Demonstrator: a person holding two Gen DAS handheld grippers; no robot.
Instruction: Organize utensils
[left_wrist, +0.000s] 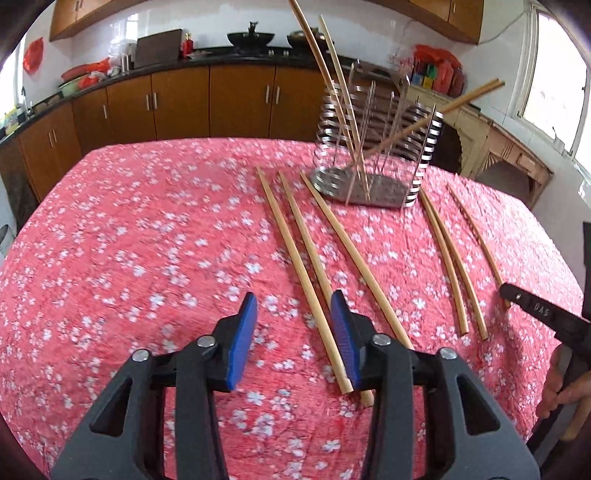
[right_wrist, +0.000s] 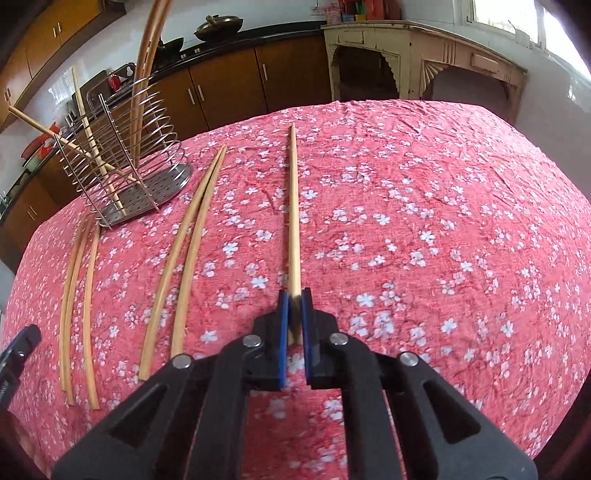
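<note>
A wire utensil holder (left_wrist: 376, 147) stands at the far side of the table with several wooden chopsticks in it; it also shows in the right wrist view (right_wrist: 125, 162). Three chopsticks (left_wrist: 306, 258) lie in front of my left gripper (left_wrist: 293, 310), which is open and empty just above their near ends. Two more chopsticks (right_wrist: 184, 251) lie side by side. My right gripper (right_wrist: 294, 299) is shut on the near end of a single chopstick (right_wrist: 293, 206) that lies along the tablecloth.
The table wears a pink flowered cloth (left_wrist: 147, 240). Brown kitchen cabinets (left_wrist: 177, 103) and a dark counter with pots stand behind. A cream cabinet (right_wrist: 417, 59) stands at the right under a window.
</note>
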